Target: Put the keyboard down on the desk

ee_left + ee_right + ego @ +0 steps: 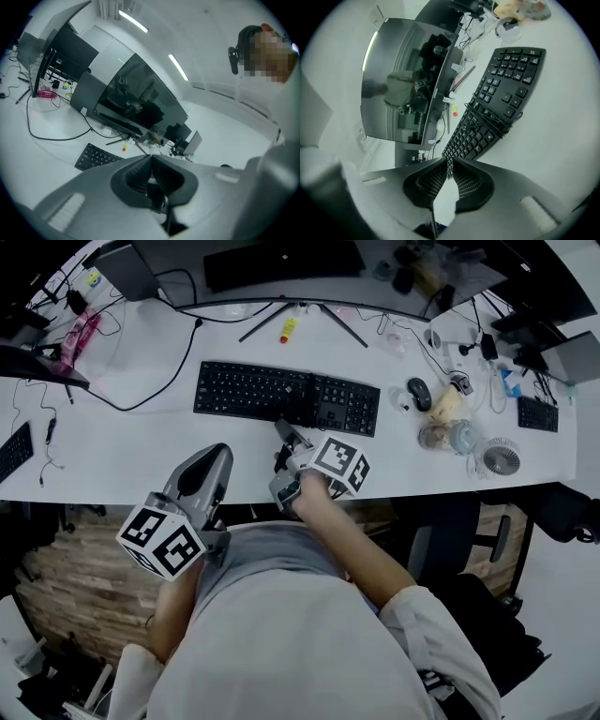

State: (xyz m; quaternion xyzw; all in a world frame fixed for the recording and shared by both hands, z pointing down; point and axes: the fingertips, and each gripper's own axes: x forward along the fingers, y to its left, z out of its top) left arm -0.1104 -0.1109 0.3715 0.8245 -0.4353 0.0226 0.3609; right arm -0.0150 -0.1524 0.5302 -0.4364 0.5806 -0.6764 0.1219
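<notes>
1. The white desk [141, 442] spans the head view.
2. A curved dark monitor [403, 79] stands at the back of the desk.
3. The black keyboard [286, 397] lies flat on the desk before the monitor, with a cable looped across it.
4. The right gripper [450, 161] points at the keyboard's near edge, its jaws closed together on nothing.
5. The left gripper [151, 157] is held off the desk's front edge, its jaws together and empty.
6. A black mouse [419, 393] lies right of the keyboard.

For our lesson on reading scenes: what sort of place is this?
Most likely an office workstation: a long white desk holds a black keyboard and a mouse, in front of a wide curved monitor.
</notes>
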